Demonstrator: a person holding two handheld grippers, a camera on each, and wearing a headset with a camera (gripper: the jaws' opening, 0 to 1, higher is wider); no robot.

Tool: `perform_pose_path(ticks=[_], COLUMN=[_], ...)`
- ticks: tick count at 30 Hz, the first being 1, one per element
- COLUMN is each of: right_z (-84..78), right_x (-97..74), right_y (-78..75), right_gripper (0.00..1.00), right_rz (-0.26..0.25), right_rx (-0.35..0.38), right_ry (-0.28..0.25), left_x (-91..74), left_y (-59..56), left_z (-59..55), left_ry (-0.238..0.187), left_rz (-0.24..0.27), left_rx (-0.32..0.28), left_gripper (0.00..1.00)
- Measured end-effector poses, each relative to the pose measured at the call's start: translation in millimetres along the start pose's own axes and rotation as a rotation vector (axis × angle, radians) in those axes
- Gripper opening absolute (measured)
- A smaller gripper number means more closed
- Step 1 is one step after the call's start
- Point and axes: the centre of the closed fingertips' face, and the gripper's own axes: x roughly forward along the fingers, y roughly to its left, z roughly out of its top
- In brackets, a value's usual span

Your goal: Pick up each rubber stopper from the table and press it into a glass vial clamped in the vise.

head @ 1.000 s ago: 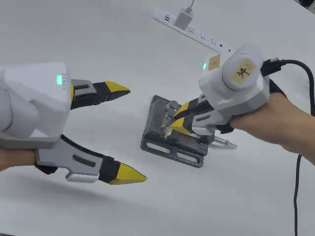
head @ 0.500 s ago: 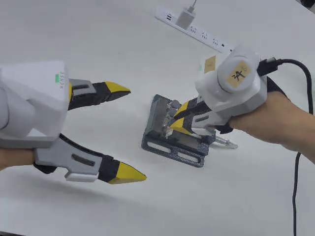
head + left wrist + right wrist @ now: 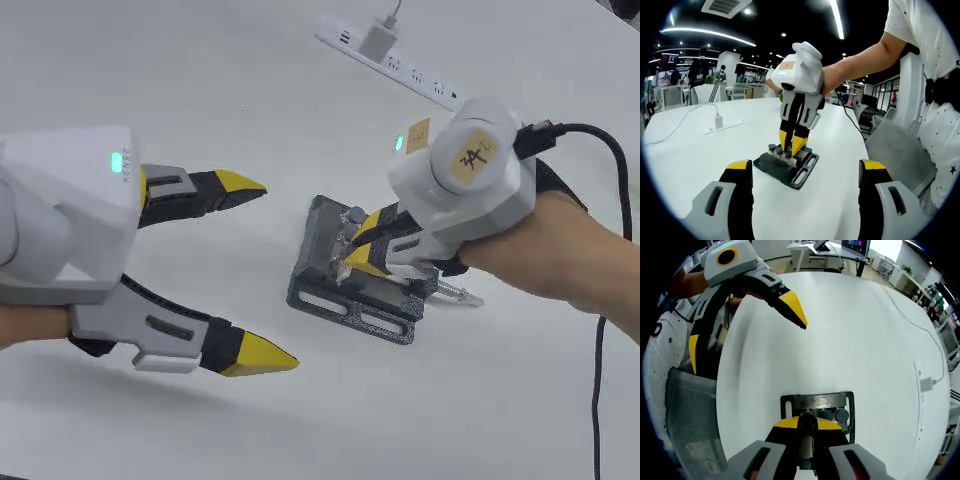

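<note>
Now right gripper (image 3: 350,250) jaws pinch dark rubber stopper (image 3: 807,419) atop clear glass vial (image 3: 340,268) in dark grey vise (image 3: 330,292) on white desk (image 3: 200,80); push straight down, stay square. Left gripper (image 3: 278,272) jaws wide, empty.

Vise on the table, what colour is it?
The vise is dark grey, clearest in the head view.
</note>
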Motion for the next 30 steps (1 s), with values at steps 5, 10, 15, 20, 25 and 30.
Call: perform_pose_path(ticks=[5, 10, 15, 20, 25, 30], right_z=[-1.5, 0.1, 1.5, 2.4, 2.6, 2.1], right_x=[0.0, -2.2, -3.3, -2.9, -2.5, -2.4], right_y=[-1.6, 1.0, 1.7, 0.0, -0.5, -1.6], right_gripper=[0.04, 0.06, 0.07, 0.07, 0.08, 0.1], right_rz=[0.001, 0.004, 0.0, 0.001, 0.001, 0.002], right_rx=[-0.014, -0.011, -0.012, 0.015, 0.021, 0.034], right_ry=[0.003, -0.019, -0.025, -0.042, -0.044, -0.054], left_x=[2.6, 3.7, 2.0, 0.7, 1.1, 1.9], left_y=[-0.7, -2.8, -2.8, -2.5, -0.4, 0.4], left_z=[2.6, 7.8, 6.2, 5.5, 6.4, 6.7], left_ry=[-0.005, -0.01, -0.005, -0.005, -0.01, -0.01], left_rz=[-0.003, -0.008, -0.006, -0.006, -0.005, -0.006], left_rx=[-0.001, 0.005, 0.001, -0.004, -0.005, -0.004], left_gripper=[0.86, 0.86, 0.85, 0.85, 0.85, 0.85])
